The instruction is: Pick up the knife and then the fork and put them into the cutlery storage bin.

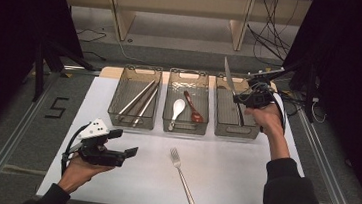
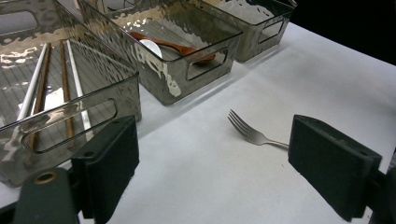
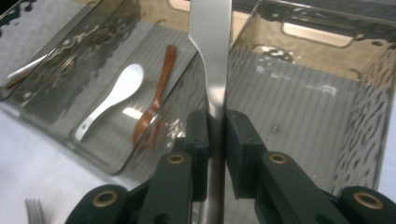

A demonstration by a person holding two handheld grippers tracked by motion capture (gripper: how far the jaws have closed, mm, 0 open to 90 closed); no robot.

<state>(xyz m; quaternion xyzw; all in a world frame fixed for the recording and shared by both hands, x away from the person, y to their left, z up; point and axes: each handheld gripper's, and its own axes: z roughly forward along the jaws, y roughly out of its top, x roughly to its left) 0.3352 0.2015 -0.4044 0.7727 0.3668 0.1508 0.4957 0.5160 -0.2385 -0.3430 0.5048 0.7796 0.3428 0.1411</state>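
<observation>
My right gripper (image 1: pixel 243 99) is shut on a steel table knife (image 1: pixel 228 76) above the right-hand clear bin (image 1: pixel 235 134), blade pointing up and away. In the right gripper view the jaws (image 3: pixel 215 123) clamp the knife (image 3: pixel 212 51) near its neck, with the ribbed floor of the right bin (image 3: pixel 303 102) below. My left gripper (image 1: pixel 125 144) hovers open over the front left of the white mat. Between its spread jaws (image 2: pixel 215 156) a metal fork (image 2: pixel 250 132) lies further off on the mat, also seen as the fork (image 1: pixel 182 175) at front centre.
The left bin (image 1: pixel 131 124) holds several chopsticks (image 1: pixel 140 100). The middle bin (image 1: pixel 185 130) holds a white spoon (image 1: pixel 177 109) and a brown wooden spoon (image 1: pixel 193 107). Wooden shelving and cables stand behind the table; dark floor surrounds the mat (image 1: pixel 237 177).
</observation>
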